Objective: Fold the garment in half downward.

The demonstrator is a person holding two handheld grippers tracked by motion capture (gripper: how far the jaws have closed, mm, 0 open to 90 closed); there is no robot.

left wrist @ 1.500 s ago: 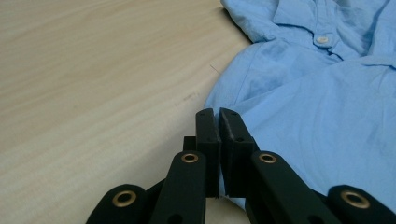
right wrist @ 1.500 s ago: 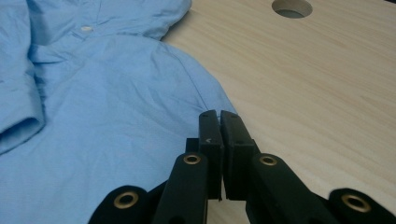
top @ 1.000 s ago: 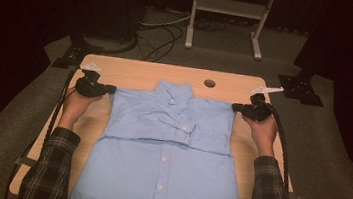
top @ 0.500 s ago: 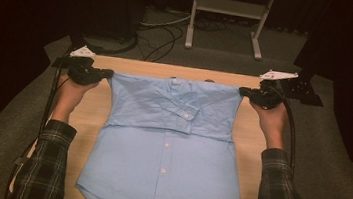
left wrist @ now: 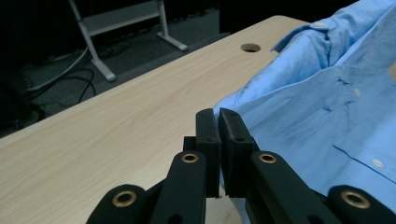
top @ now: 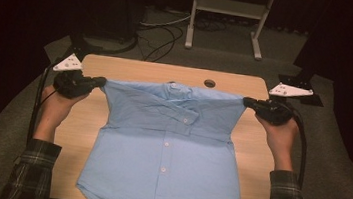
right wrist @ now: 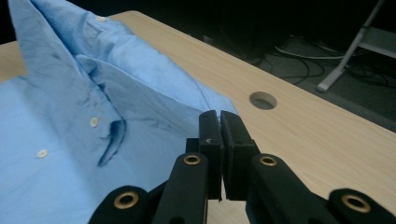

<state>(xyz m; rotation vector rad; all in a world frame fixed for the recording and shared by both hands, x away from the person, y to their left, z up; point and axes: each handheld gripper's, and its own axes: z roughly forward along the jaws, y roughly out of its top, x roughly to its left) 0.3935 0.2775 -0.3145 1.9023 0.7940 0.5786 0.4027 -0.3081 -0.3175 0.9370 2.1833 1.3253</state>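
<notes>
You are lifting the shirt (top: pixel 164 143) top off the table (top: pixel 142 70): both grippers (top: pixel 100 82) (top: pixel 247 102), at nine and three o'clock, clamping its shoulders, stretching it for folding

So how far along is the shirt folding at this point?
Done: the sleeves lie folded across the chest of the blue button-up shirt. In hand: the left gripper and the right gripper are each shut on a shoulder corner, lifting the top edge off the wooden table. Left: the body fold; the hem lies flat at the near edge.
</notes>
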